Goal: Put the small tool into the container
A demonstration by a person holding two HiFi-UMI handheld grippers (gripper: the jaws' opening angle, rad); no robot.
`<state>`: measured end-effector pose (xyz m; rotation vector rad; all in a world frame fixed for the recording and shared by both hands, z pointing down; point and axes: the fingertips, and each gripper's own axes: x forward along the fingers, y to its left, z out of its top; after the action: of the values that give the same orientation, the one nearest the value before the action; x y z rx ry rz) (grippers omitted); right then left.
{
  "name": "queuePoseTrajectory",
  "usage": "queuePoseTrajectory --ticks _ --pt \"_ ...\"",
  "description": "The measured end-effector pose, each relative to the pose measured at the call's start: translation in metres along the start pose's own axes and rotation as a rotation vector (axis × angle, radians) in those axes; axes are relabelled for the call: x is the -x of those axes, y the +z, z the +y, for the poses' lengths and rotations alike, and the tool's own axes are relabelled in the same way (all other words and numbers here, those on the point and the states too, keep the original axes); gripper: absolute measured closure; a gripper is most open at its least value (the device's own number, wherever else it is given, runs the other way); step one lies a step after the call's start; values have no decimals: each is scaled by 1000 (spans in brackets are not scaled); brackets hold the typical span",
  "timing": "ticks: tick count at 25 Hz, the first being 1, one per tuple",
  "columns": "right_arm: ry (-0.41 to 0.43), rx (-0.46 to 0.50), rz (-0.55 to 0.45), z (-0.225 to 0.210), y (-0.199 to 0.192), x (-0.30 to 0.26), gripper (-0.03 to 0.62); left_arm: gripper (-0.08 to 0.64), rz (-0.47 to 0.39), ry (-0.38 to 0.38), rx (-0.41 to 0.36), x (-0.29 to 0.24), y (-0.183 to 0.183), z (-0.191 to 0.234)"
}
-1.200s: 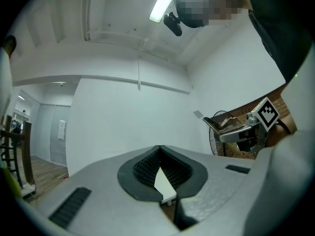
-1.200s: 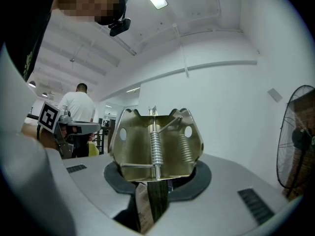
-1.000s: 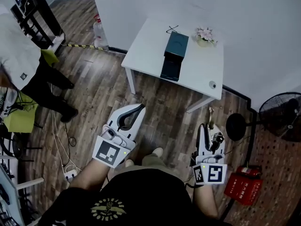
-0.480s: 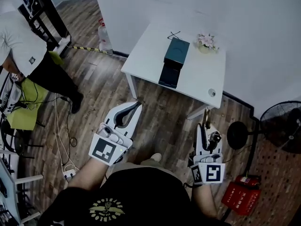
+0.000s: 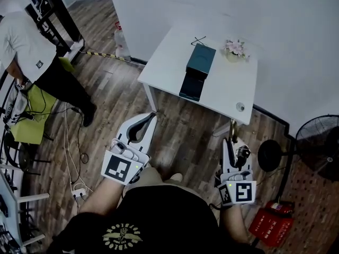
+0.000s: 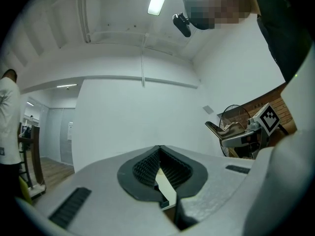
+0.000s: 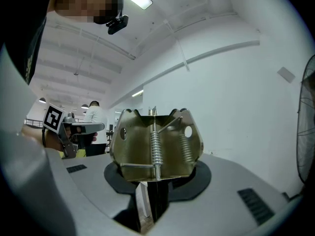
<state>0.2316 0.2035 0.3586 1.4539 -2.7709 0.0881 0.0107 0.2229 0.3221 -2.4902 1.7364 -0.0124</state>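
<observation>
The small tool (image 7: 156, 144) is a brass-coloured metal clip with a coil spring, and my right gripper (image 7: 153, 183) is shut on its lower end. From the head camera the tool (image 5: 233, 129) sticks out forward of the right gripper (image 5: 233, 143), low and right over the wooden floor. The container is a dark teal box (image 5: 197, 70) lying on the white table (image 5: 169, 54) ahead, well beyond both grippers. My left gripper (image 5: 150, 116) is held at the lower left. Its jaws meet at the tips with nothing between them, as the left gripper (image 6: 160, 148) view shows.
A flower pot (image 5: 234, 49), a small round object (image 5: 240, 107) and a thin black item (image 5: 198, 38) share the table. A standing fan (image 5: 320, 147) and a red box (image 5: 271, 221) are at right. A person in a white shirt (image 5: 26, 46), a green chair (image 5: 26, 127) and floor cables are at left.
The head view has shifted a little, so the table sits slightly further right. The person at left has stepped further into view. Both grippers hold nearly the same pose, tool still gripped.
</observation>
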Motion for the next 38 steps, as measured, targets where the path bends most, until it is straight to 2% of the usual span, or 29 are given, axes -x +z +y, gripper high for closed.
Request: queuePoseTrajectory --ticks 4,9,16,24,38 --pt "10 -16 15 -1 -5 -11 479 554 36 13 0 0 -11 8" --pt "3 -9 4 1 -3 -28 479 554 25 -4 10 -8 -19 22" --pt "-38 14 21 -3 -3 -58 479 554 7 -57 5 -47 -21 43" --pt "-102 35 39 -15 -6 -97 480 554 16 -55 16 -92 -31 78" --pt "-166 26 36 -28 -6 -153 482 554 27 -126 5 -152 -40 117"
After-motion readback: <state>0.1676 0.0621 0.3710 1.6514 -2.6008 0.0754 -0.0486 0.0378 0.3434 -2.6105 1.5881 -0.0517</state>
